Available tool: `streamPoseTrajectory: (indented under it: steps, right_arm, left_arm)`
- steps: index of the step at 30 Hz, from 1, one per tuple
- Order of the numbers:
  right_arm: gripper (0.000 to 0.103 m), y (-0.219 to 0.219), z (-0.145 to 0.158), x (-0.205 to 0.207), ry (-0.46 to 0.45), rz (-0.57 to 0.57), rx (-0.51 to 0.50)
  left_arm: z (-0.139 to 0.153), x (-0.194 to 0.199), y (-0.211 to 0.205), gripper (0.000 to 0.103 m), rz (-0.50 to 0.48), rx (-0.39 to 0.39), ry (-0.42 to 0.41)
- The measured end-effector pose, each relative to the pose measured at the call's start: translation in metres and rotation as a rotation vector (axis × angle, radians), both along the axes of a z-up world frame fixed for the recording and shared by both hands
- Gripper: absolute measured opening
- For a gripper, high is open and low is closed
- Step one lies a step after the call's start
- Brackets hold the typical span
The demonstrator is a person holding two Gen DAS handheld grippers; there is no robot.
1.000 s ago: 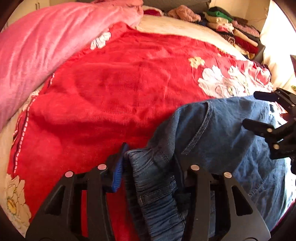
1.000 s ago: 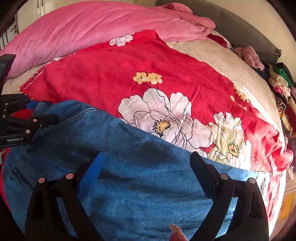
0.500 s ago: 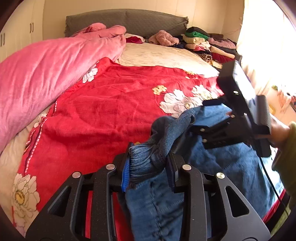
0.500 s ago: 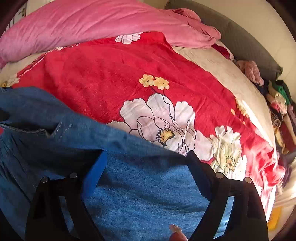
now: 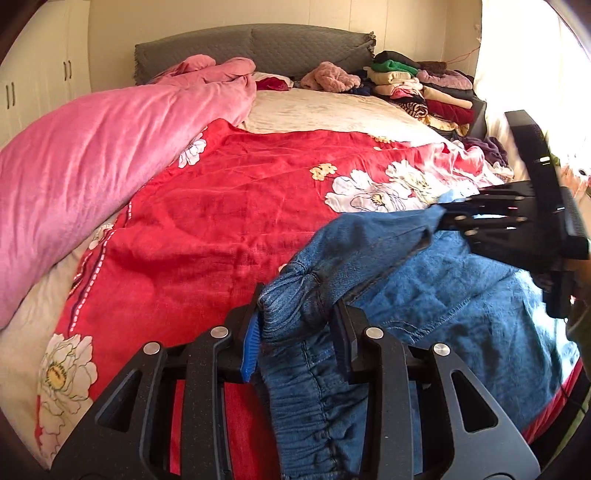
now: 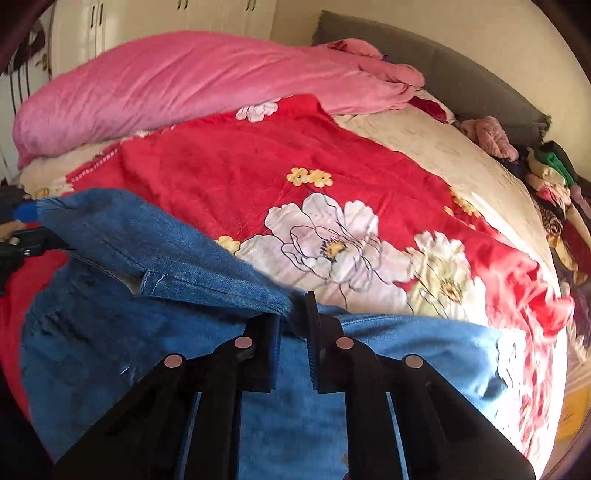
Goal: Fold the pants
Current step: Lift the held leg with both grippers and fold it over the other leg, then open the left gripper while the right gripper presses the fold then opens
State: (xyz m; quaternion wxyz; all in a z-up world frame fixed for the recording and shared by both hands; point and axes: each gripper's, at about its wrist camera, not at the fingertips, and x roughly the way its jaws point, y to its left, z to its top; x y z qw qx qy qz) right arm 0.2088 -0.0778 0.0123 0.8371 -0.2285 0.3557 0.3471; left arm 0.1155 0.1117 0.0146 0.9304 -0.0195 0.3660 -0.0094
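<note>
Blue denim pants (image 5: 461, 295) lie on the near part of the red flowered blanket (image 5: 221, 206). My left gripper (image 5: 297, 325) is shut on the bunched elastic waistband and holds it lifted. My right gripper (image 6: 293, 317) is shut on the pants (image 6: 166, 251) at another stretch of the top edge; it also shows at the right of the left wrist view (image 5: 447, 216). The denim edge runs taut between the two grippers. The left gripper (image 6: 22, 236) shows at the left edge of the right wrist view.
A rolled pink duvet (image 5: 92, 158) lies along the bed's left side. Stacks of folded clothes (image 5: 417, 88) sit at the far right by the grey headboard (image 5: 258, 48). White wardrobe doors (image 6: 147, 14) stand behind. Beige sheet (image 5: 325, 110) covers the far bed.
My right gripper went from open above the pants to shut on their edge. My left gripper closed on the waistband and both lifted the denim off the blanket.
</note>
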Motion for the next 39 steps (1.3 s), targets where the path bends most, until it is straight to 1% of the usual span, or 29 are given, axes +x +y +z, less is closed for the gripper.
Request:
streamPoseTrajectory:
  steps: [5, 8, 13, 16, 20, 24, 27, 29, 32, 36, 39]
  right_arm:
    - [0.011, -0.03, 0.021, -0.035, 0.001, -0.03, 0.101]
    - [0.011, -0.046, 0.028, -0.058, 0.017, -0.041, 0.146]
    - [0.011, -0.062, 0.028, -0.093, 0.045, -0.051, 0.186]
    - [0.011, -0.072, 0.025, -0.115, 0.066, -0.054, 0.208]
    - [0.011, -0.078, 0.018, -0.144, 0.094, -0.048, 0.216]
    - [0.011, -0.081, 0.007, -0.176, 0.117, -0.027, 0.216]
    - [0.011, -0.082, -0.002, -0.193, 0.157, -0.018, 0.224]
    - [0.011, -0.078, -0.008, -0.203, 0.156, -0.006, 0.198]
    - [0.011, -0.073, -0.013, -0.213, 0.161, 0.011, 0.175]
    - [0.011, -0.069, -0.017, -0.219, 0.169, 0.027, 0.166]
    - [0.011, -0.066, -0.02, -0.225, 0.163, 0.04, 0.141]
  left_arm:
    - [0.008, -0.016, -0.008, 0.025, -0.02, -0.001, -0.024]
    - [0.011, -0.025, -0.01, 0.026, -0.029, -0.003, -0.028]
    - [0.011, -0.04, -0.014, 0.026, -0.047, -0.014, -0.02]
    - [0.007, -0.052, -0.019, 0.027, -0.062, -0.004, -0.01]
    - [0.001, -0.067, -0.021, 0.027, -0.08, 0.011, 0.009]
    - [-0.006, -0.081, -0.015, 0.029, -0.093, -0.016, 0.039]
    - [-0.012, -0.09, -0.014, 0.03, -0.097, -0.018, 0.06]
    - [-0.017, -0.094, -0.013, 0.032, -0.094, -0.01, 0.078]
    - [-0.024, -0.098, -0.008, 0.034, -0.088, -0.036, 0.111]
    - [-0.025, -0.104, -0.004, 0.036, -0.082, -0.04, 0.129]
    - [-0.026, -0.11, 0.001, 0.04, -0.078, -0.045, 0.141]
